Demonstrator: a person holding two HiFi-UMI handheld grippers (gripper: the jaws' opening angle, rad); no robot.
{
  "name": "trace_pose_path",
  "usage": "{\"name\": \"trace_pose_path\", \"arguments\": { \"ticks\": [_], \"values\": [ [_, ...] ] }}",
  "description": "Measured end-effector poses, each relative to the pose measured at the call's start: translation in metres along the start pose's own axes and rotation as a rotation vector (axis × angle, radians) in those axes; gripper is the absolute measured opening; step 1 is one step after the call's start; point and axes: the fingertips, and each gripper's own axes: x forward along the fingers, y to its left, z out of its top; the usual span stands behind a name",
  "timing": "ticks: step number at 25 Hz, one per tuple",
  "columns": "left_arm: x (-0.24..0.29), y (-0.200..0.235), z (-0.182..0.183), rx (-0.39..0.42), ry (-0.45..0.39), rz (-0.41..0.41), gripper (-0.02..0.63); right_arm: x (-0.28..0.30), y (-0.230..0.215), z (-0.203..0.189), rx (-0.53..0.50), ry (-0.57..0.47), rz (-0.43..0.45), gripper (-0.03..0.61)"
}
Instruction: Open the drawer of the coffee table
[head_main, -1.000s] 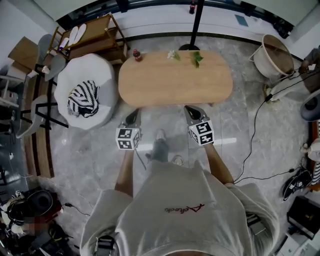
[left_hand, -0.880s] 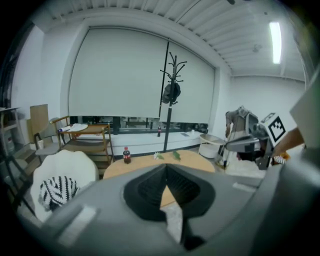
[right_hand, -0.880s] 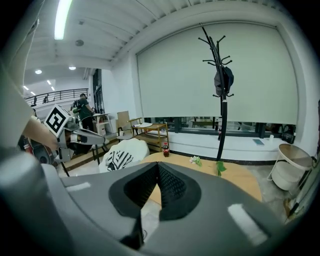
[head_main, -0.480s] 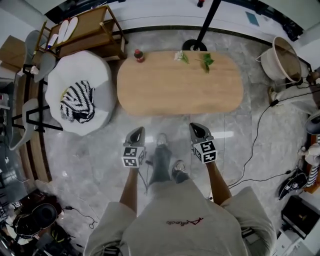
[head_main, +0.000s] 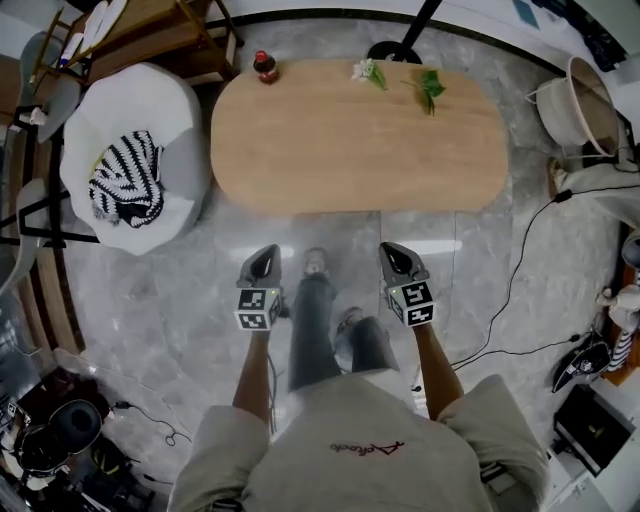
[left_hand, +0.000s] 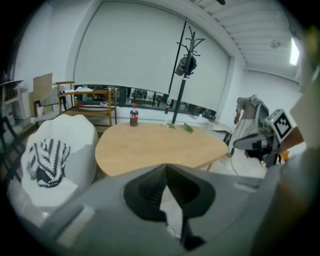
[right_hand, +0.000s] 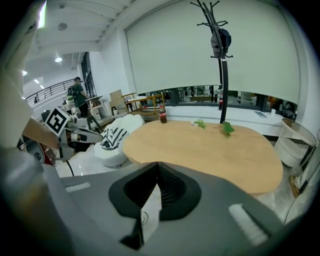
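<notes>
Room: we stand on a grey marble floor (head_main: 160, 290), facing a wide window with its pale blind down.
Table: the oval wooden coffee table (head_main: 360, 140) lies on the far side of both grippers, well apart from them, with bare floor between.
Drawer: no view shows it; we see only the top and its near edge.
On the table: a dark bottle (head_main: 265, 67) stands at the far left edge. A white flower (head_main: 368, 71) and a green sprig (head_main: 430, 88) lie along the far edge to its right.
Left of the table: a white seat (head_main: 150, 120) sits just beside the table's left end, with a striped cloth (head_main: 125, 190) on it.
Far side: the black coat stand (left_hand: 182, 75) rises just beyond the table's far edge, with a dark bag hanging near its top.
Right side: a pale tub (head_main: 590, 105) stands beyond the table's right end, and a black cable (head_main: 520, 250) trails over the floor.
Left gripper (head_main: 268, 252): its jaws are together with nothing between them. It hangs over the floor left of our leg (head_main: 310, 330), tips toward the table's near edge.
Right gripper (head_main: 388, 250): its jaws are also together and empty. It hangs level with the left one, right of our leg, also aimed at the near edge.
Contact: neither gripper touches the table.
</notes>
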Motion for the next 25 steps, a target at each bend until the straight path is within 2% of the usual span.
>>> {"name": "trace_pose_path", "arguments": {
  "ticks": [11,19,25],
  "values": [
    [0.099,0.063,-0.148,0.047,-0.008,0.054,0.000,0.104,-0.060,-0.153,-0.029,-0.025,-0.033,0.005],
    [0.172,0.101,-0.232,0.078,-0.073,0.063,0.000,0.184,-0.091,-0.243,-0.075,-0.066,-0.046,0.005],
    [0.227,0.117,-0.274,0.113,-0.143,0.060,0.000,0.236,-0.108,-0.297,-0.133,-0.110,-0.016,0.005]
  ]
}}
